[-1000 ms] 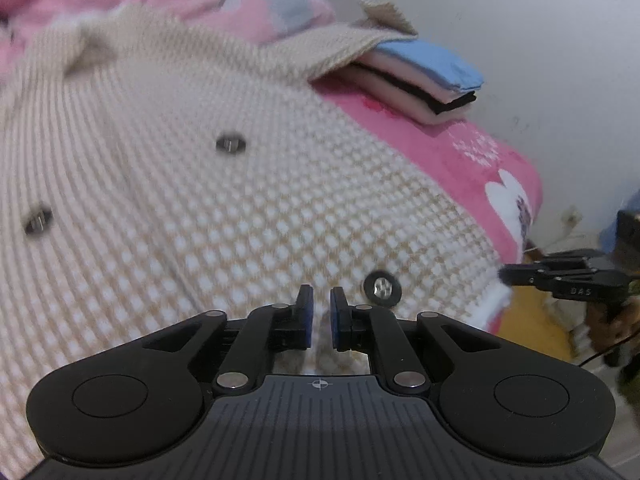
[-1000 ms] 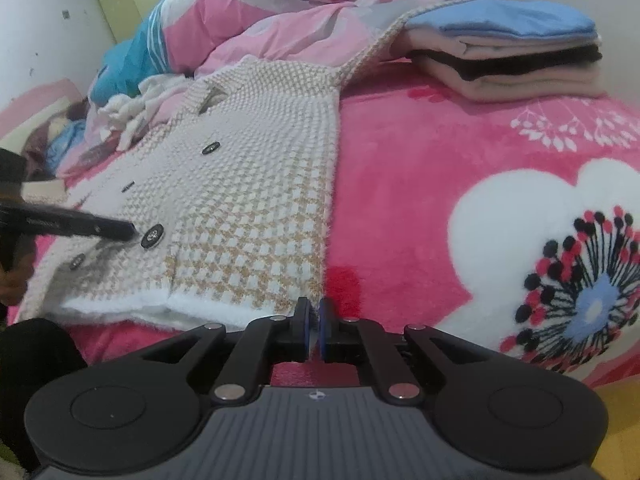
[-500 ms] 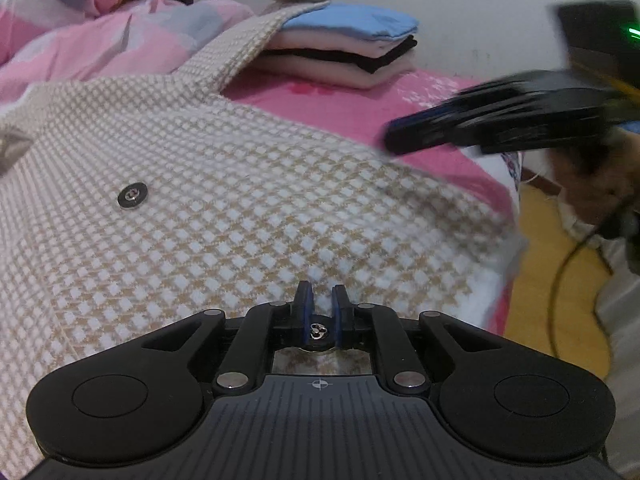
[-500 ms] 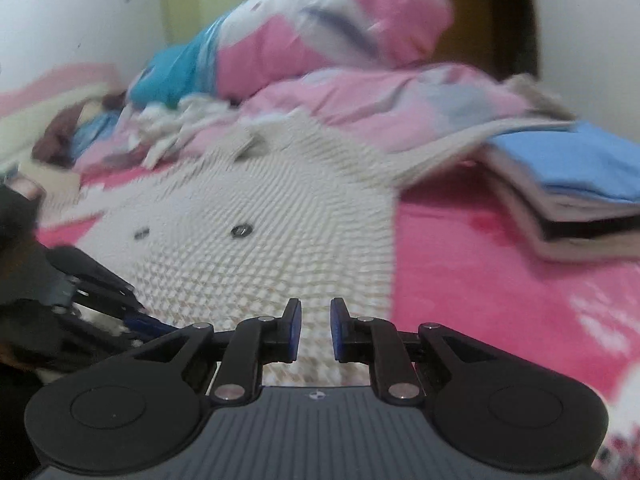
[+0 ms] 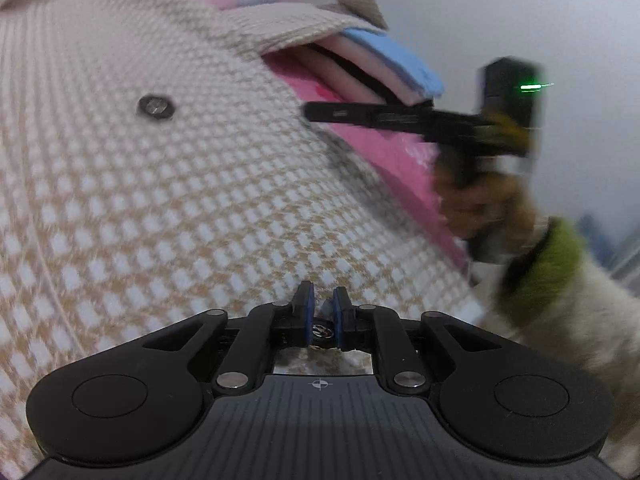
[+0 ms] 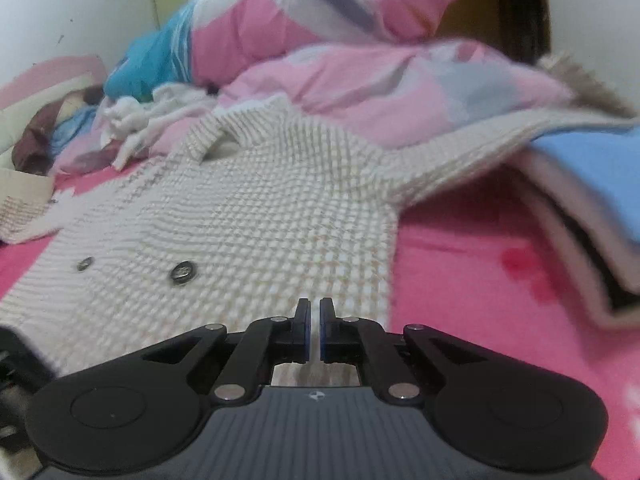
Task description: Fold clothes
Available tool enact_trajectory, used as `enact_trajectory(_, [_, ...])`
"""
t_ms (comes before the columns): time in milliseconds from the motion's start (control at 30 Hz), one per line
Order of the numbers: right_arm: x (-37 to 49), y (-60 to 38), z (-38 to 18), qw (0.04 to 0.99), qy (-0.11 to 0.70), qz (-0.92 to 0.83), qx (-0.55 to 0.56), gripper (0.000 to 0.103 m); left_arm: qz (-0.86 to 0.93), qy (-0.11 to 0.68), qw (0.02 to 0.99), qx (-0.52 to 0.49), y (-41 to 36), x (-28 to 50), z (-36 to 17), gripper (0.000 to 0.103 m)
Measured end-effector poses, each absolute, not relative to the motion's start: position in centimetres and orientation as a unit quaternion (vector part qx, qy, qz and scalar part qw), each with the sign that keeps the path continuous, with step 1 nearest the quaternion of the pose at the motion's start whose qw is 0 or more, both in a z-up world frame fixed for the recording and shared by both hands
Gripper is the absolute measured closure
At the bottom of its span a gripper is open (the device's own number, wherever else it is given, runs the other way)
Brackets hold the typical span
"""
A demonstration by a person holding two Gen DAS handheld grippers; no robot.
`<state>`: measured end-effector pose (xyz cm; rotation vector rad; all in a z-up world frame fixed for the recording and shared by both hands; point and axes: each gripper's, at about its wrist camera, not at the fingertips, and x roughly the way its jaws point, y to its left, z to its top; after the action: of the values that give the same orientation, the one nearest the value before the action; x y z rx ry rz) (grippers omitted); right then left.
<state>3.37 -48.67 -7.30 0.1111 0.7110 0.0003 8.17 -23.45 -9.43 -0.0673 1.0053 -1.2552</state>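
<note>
Now left gripper (image 5: 321, 307) jaws pinch the checked cardigan (image 5: 192, 208) hem at a button, lower centre. Right gripper (image 6: 315, 322) jaws narrow on the same cardigan; folded stack (image 6: 592, 184) at right.

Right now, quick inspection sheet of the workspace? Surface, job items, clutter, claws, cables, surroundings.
Surface: pink floral blanket on a bed.
Job's things: checked knit cardigan spread flat, buttons up; one sleeve draped over the folded clothes stack.
Clutter: pink quilt, crumpled white garment.
Claws: left claw pinching the cardigan hem at a button; right claw narrowly parted over the hem, grip unclear.
Cables: nothing seen.
Surroundings: white wall.
</note>
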Motion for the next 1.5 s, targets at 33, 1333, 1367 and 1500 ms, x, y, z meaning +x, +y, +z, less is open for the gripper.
enact_trajectory(33, [4.2, -49.4, -7.8, 0.934, 0.350, 0.000, 0.067, 0.103, -0.562, 0.459, 0.686, -0.050, -23.2, 8.7, -9.7, 0.091])
enact_trajectory(1333, [28.2, -48.6, -8.1, 0.918, 0.362, -0.020, 0.163, 0.103, -0.535, 0.393, 0.731, -0.157, -20.4, 12.6, -12.0, 0.095])
enact_trajectory(1367, [28.8, -48.6, -8.8, 0.917, 0.362, -0.028, 0.164, 0.103, -0.536, 0.393, 0.730, -0.158, -20.4, 12.7, -12.0, 0.095])
enact_trajectory(1500, [26.7, -49.1, -6.9, 0.914, 0.357, -0.042, 0.187, 0.095, -0.537, 0.393, 0.729, -0.162, -20.3, 12.7, -12.1, 0.095])
